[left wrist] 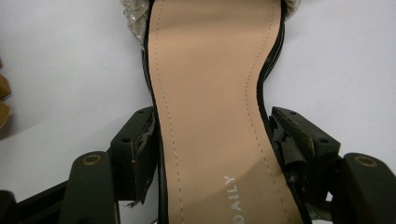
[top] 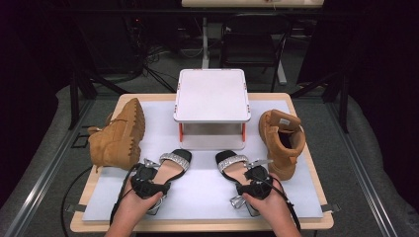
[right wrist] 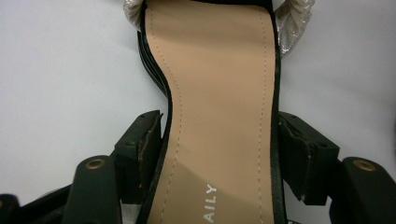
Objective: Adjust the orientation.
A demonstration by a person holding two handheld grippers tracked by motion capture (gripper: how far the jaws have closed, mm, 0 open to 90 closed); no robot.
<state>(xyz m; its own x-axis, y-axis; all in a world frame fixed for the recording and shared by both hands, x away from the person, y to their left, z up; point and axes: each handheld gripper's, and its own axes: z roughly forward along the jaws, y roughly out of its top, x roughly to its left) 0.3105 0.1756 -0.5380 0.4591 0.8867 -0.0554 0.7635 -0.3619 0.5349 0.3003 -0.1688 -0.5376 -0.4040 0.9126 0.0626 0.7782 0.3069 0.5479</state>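
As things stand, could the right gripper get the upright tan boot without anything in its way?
Probably not yet: the right gripper straddles the right sandal, which it must let go first. Otherwise the upright tan boot stands just beside it.

Looks like a lab or recording studio, dark all round. Wooden table (top: 301, 106) under a white mat (top: 207, 190), black metal framing (top: 74, 94), loose floor cables (top: 158, 74), a black chair (top: 252, 44) behind.

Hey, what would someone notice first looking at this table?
Two sandals with glittery straps lie side by side at the front of the white mat, the left sandal between the jaws of the left claw, the right sandal between those of the right claw. Behind stands a white rack, a tan boot on its side left of it.
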